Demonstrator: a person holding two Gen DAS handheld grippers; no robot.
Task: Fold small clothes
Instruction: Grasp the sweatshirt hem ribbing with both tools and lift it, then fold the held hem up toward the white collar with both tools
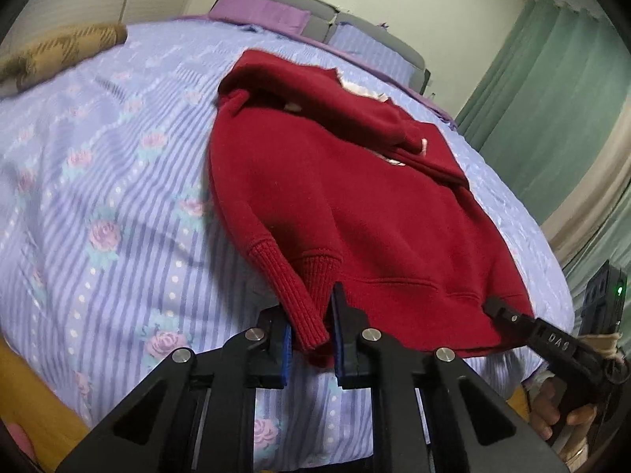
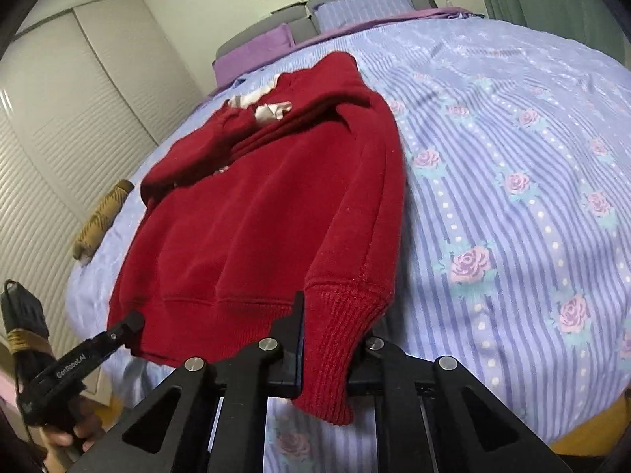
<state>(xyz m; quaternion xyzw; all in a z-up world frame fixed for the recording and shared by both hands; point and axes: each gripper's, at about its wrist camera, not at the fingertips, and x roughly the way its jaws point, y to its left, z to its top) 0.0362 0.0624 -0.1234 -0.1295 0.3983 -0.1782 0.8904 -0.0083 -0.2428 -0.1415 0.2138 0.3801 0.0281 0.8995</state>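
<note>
A small red hooded sweater lies flat on the bed, hem toward me, hood at the far end, one sleeve folded across the chest. It also shows in the right wrist view. My left gripper has a ribbed sleeve cuff hanging between its blue-padded jaws, at the hem's left corner; a gap shows beside the cuff. My right gripper is closed on the other ribbed cuff at the hem's right corner. Each gripper appears in the other's view, the right one and the left one.
The bed has a lilac striped floral cover. A brown patterned cloth lies at its left edge. Purple pillows sit by the grey headboard. Green curtains hang on the right, louvred closet doors on the left.
</note>
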